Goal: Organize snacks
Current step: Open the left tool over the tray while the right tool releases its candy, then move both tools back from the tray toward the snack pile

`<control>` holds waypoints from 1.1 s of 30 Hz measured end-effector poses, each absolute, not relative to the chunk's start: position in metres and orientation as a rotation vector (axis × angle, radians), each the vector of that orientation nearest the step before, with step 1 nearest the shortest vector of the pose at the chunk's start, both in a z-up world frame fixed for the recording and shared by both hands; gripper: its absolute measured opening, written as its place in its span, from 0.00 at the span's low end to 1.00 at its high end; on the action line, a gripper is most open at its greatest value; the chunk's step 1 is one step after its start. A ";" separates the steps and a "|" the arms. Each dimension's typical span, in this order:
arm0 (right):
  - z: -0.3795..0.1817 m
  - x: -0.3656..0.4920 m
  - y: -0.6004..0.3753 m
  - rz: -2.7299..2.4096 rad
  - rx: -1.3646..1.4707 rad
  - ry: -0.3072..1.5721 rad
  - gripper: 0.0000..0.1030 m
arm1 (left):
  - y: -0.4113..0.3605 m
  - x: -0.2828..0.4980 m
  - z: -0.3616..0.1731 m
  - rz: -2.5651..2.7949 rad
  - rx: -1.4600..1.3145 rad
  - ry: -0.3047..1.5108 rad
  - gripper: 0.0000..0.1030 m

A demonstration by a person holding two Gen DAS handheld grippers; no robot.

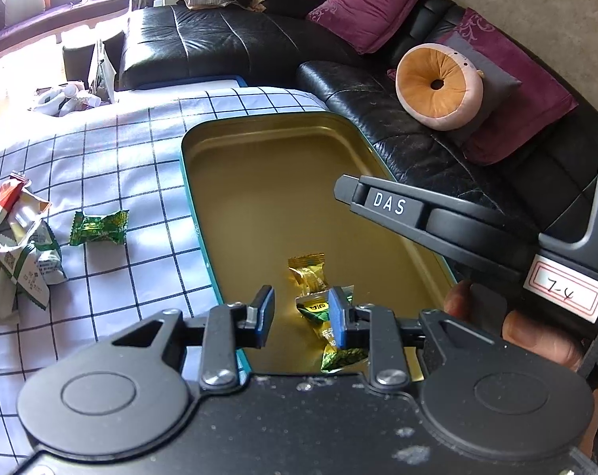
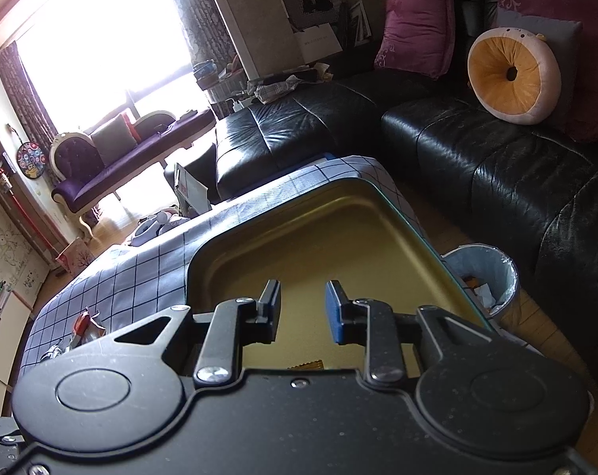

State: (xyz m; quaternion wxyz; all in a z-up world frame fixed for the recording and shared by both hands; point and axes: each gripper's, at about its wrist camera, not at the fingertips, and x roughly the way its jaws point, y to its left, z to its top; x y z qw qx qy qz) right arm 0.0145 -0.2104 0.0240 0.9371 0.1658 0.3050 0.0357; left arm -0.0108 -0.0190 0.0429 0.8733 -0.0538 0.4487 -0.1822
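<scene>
The open tin (image 1: 259,158), gold inside with a teal rim, sits on the desk's checked cloth (image 1: 132,146) and serves as the anchor here. The left gripper (image 1: 301,316) hangs over the tin's near end, tilted down into it, with its blue pads a narrow gap apart and nothing between them. Just beyond its pads, on the tin's floor, lie a gold-wrapped candy (image 1: 307,273) and a green-and-yellow wrapped candy (image 1: 317,310). Another bit of green wrapper shows at the tin's near edge, and I cannot tell if it is a separate piece.

The right gripper (image 2: 302,308) also points down into the tin from its near right side. Its jaws are narrowly parted and empty, and only bare gold metal shows between them. A person's hand (image 1: 536,336) wraps its handle.

Left of the tin, on the cloth, a green candy (image 1: 99,228) lies alone. Farther left of the tin sits a heap of snack packets (image 1: 18,245) in white, green and red.

Beyond the tin's far side stands a black leather sofa (image 1: 227,43) with purple pillows and a round orange cushion (image 1: 437,87). A waste bin (image 2: 485,273) stands on the floor at the tin's right.
</scene>
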 end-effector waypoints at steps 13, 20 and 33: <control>0.022 0.016 -0.205 0.056 0.348 0.649 0.37 | -0.013 -0.011 0.046 -0.336 -0.106 0.924 0.29; 0.022 0.016 -0.194 0.061 0.340 0.671 0.37 | -0.001 -0.011 0.050 -0.281 -0.110 0.901 0.30; 0.021 0.016 -0.169 0.082 0.313 0.706 0.36 | 0.032 -0.001 0.050 -0.169 -0.167 0.925 0.31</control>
